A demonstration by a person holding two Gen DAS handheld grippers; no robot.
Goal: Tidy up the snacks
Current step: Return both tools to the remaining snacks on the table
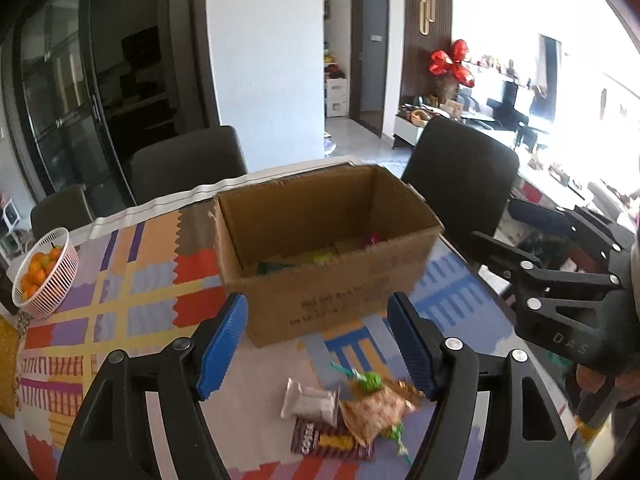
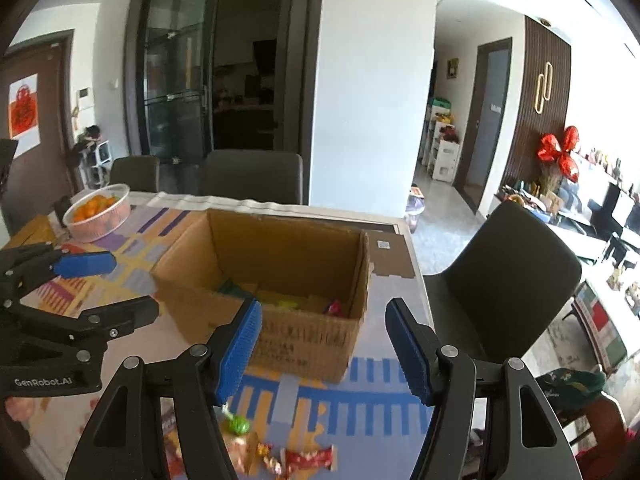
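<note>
Left wrist: I'm holding my left gripper [image 1: 316, 344] apart, empty, over the snack pile [image 1: 348, 412] beside the cardboard box [image 1: 320, 248]. Right gripper [image 2: 324, 348] also gaping, gripping nothing.

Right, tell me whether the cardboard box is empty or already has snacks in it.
Not empty. The cardboard box stands open-topped, and a few wrappers lie on its floor: green, yellow and red ones.

The left gripper [image 2: 86, 292], seen from the right wrist, carries "GenRobot.AI" in pale letters on its black body. The right gripper [image 1: 504, 236], seen from the left wrist, shows "DAS" — the rest cut off. Print on the cardboard box [image 1: 344, 308] is blurred — unreadable.
</note>
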